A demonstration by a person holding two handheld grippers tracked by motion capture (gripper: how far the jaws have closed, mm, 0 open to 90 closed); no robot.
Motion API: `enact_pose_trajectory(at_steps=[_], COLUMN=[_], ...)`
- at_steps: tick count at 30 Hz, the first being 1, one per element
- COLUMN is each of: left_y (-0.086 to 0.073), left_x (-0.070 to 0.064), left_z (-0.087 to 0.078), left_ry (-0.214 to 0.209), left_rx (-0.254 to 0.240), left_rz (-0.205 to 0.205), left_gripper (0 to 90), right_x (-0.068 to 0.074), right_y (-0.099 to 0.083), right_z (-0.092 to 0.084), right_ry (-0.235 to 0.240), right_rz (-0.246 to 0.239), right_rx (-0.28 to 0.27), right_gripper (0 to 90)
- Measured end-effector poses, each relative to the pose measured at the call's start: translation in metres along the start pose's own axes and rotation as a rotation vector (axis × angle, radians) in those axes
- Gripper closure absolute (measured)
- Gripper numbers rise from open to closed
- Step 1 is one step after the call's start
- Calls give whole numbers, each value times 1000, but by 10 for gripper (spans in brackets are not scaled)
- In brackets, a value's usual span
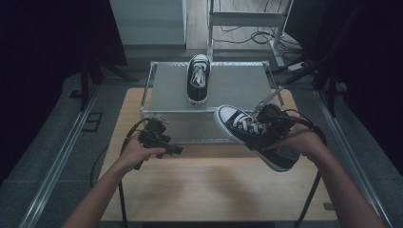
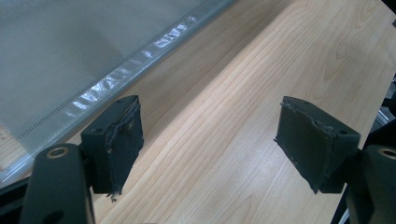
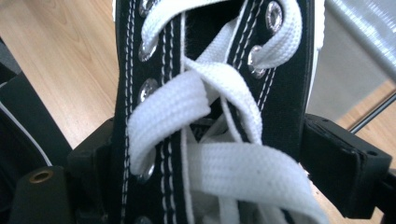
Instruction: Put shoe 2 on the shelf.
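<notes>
Grey floor (image 1: 62, 114), dark curtains (image 1: 43, 38), white metal frame (image 1: 247, 19)

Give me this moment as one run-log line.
left claw: open, nothing held, above table | right claw: shut on sneaker, lifted | second sneaker: on metal rack

a light wooden tabletop (image 1: 214, 190) stands on grey floor (image 1: 43, 142) — cables (image 1: 256, 35) trail on the far floor, dark curtains (image 1: 43, 38) either side.
</notes>
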State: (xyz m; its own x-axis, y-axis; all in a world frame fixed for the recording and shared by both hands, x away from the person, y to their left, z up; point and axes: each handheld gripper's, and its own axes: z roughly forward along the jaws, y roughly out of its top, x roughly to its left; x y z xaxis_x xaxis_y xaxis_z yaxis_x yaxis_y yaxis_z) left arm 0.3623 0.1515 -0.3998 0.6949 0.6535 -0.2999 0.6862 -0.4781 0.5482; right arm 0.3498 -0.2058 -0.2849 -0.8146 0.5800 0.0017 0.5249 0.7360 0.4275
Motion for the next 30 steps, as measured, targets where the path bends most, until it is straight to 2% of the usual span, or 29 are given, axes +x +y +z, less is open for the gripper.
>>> enact_pose_trajectory(at_steps=[9, 14, 30], left_y=[-1, 0, 1], left_x=[0, 0, 0], left_z=[0, 1, 3], left_ry=[2, 0, -3], left_rx=[5, 3, 7], left_rz=[6, 2, 0], left_gripper=[226, 226, 224], right_x=[-6, -11, -34], right_y=[16, 24, 55], right_z=[-6, -10, -14], right_ry=[-4, -10, -52], right_rz=[7, 27, 151], right_rx=[-14, -21, -37], right_gripper=[137, 137, 137])
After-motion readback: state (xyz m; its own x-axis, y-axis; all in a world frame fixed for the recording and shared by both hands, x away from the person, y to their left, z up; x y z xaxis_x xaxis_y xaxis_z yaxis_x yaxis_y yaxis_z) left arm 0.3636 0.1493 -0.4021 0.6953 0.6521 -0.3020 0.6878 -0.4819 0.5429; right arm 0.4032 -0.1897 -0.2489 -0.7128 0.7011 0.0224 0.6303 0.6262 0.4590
